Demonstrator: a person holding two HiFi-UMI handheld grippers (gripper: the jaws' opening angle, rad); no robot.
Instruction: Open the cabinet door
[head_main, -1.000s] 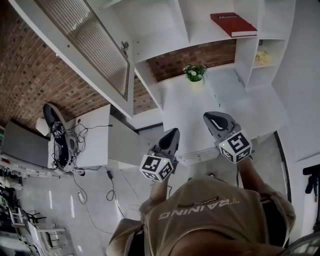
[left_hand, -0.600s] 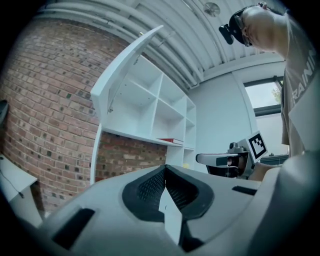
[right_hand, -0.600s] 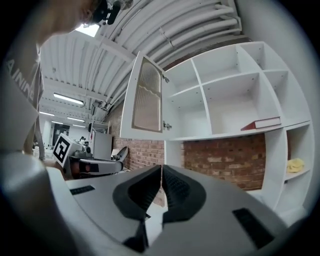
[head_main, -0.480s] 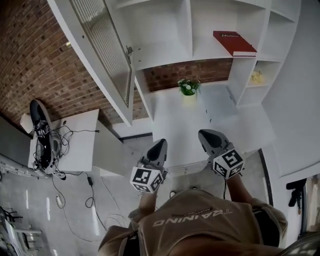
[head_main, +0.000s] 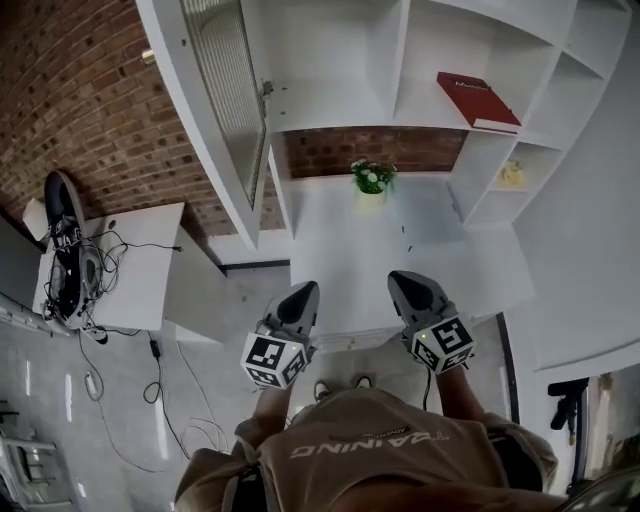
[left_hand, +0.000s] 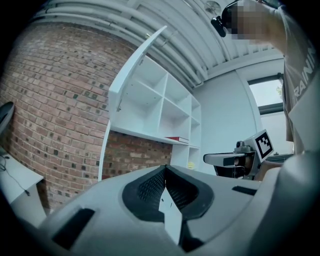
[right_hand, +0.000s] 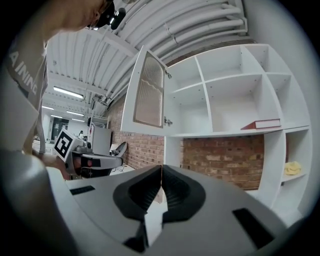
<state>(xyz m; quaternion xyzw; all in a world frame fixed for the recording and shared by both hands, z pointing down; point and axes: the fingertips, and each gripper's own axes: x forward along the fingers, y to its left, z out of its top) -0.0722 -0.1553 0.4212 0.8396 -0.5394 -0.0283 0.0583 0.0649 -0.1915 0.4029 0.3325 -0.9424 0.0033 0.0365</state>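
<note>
The white cabinet door (head_main: 225, 100) with its ribbed glass panel stands swung wide open at the upper left of the shelf unit (head_main: 330, 100); it also shows in the right gripper view (right_hand: 147, 92) and edge-on in the left gripper view (left_hand: 135, 65). My left gripper (head_main: 300, 295) and right gripper (head_main: 405, 285) hang side by side over the white counter (head_main: 350, 250), well short of the door, both pointing level at the shelves. Both are shut with nothing between the jaws, which meet in each gripper view (left_hand: 165, 167) (right_hand: 161, 167).
A red book (head_main: 478, 100) lies on a shelf, a small potted plant (head_main: 370, 178) stands at the counter's back, and a yellow object (head_main: 511, 175) sits in a right cubby. Left of the counter is a low white table (head_main: 130, 270) with cables and a black device (head_main: 60, 240).
In the head view both grippers now sit lower and farther from the shelves, the left one having shifted most. The door stays open. Both jaws remain together.
</note>
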